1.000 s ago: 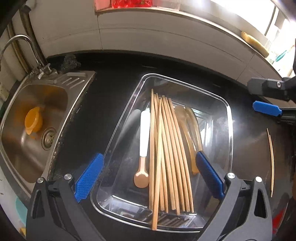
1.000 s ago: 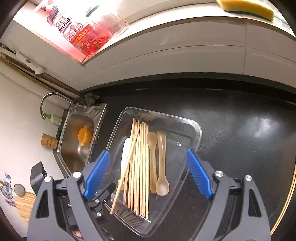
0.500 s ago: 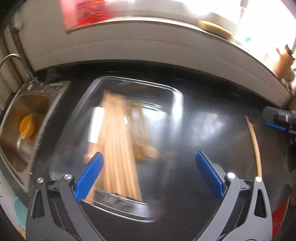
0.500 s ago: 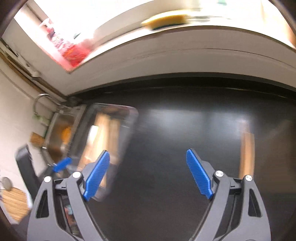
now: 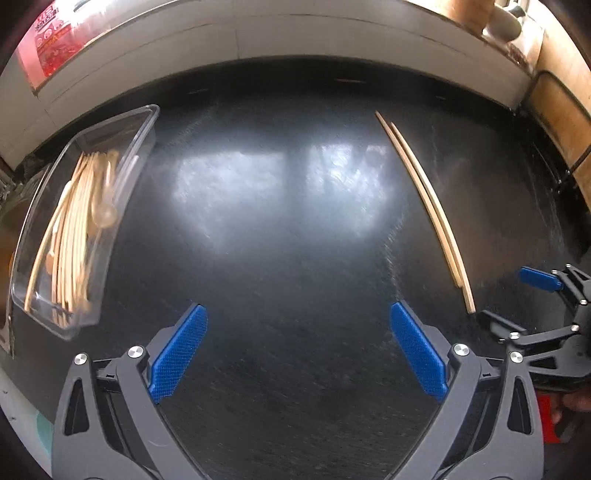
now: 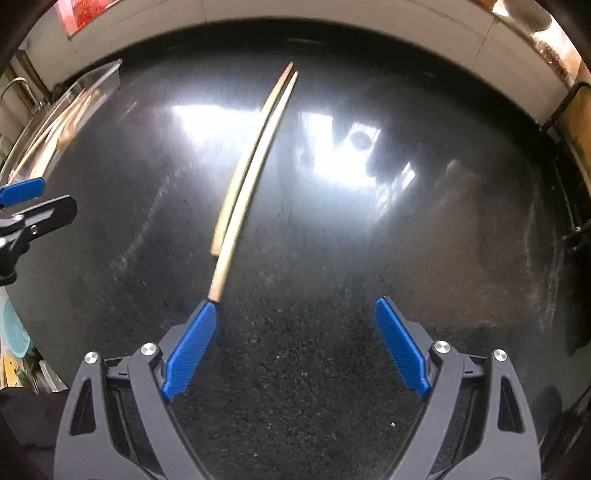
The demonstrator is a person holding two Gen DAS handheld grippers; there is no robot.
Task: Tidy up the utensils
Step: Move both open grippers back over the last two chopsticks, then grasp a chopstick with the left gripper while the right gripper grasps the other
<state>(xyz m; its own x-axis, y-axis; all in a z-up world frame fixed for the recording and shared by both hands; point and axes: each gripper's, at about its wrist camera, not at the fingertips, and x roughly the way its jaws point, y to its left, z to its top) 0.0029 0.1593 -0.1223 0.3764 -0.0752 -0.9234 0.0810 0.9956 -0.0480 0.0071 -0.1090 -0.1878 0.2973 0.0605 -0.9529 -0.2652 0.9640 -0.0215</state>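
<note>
My right hand-held gripper (image 6: 295, 334) hangs over the dark surface (image 6: 332, 240), jaws spread wide w/ nothing between them. The near end of one chopstick sits right at the tip of its left finger; can't tell if they touch. The pair of chopsticks (image 6: 251, 166) lies loose on the surface, side by side and touching along most of their length, thin tips pointing to the far edge, thick ends toward me. One stick reaches nearer to me than the other.

My left hand-held gripper (image 5: 295, 347) is also spread, nothing between its blue pads, just bare surface below. From its cam the chopsticks lie to the right of it, running near-to-far, and the right gripper shows at the right edge just beside their near ends.

The clear tray (image 5: 146, 122) sits at the far left of the surface, well apart from the loose pair. It holds a bundle of chopsticks (image 5: 72, 229) laid lengthwise, plus a pale spoon (image 5: 105, 216) on the right side of the bundle. Other items in there are too blurred to tell. In the right cam the tray is only a sliver at the far left edge, w/ the left gripper's blue pad in front of it.

White wall tiles (image 5: 295, 33) run along the far edge of the surface; a red-labelled pack (image 5: 51, 48) sits up at far left.
</note>
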